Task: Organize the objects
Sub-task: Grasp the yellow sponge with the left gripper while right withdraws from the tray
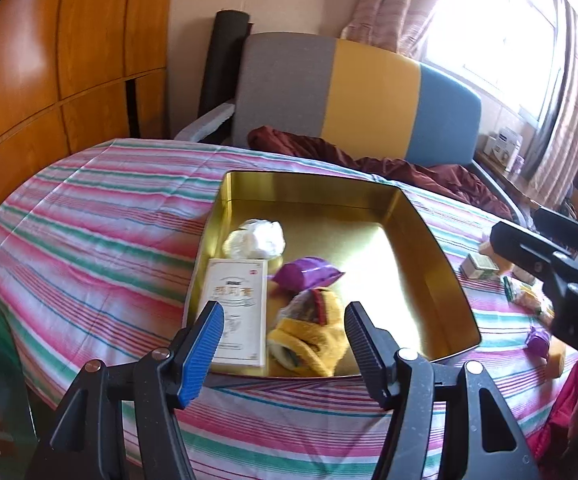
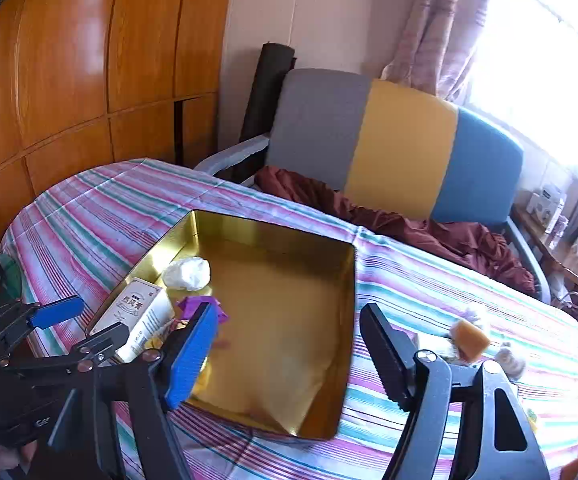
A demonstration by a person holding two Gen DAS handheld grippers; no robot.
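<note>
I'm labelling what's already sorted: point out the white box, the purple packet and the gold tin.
white box point(image 1: 241, 312), left wrist view, middle of its printed face
purple packet point(image 1: 309, 273), left wrist view, middle of its wrapper
gold tin point(image 2: 289, 240), right wrist view, far inner wall

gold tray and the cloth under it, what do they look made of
The gold tray looks like thin sheet metal with a glossy brass-coloured finish: its walls mirror the light and the things inside. The striped cloth looks like woven cotton or a blend, matte, with soft creases; the exact fibre cannot be told.
</note>
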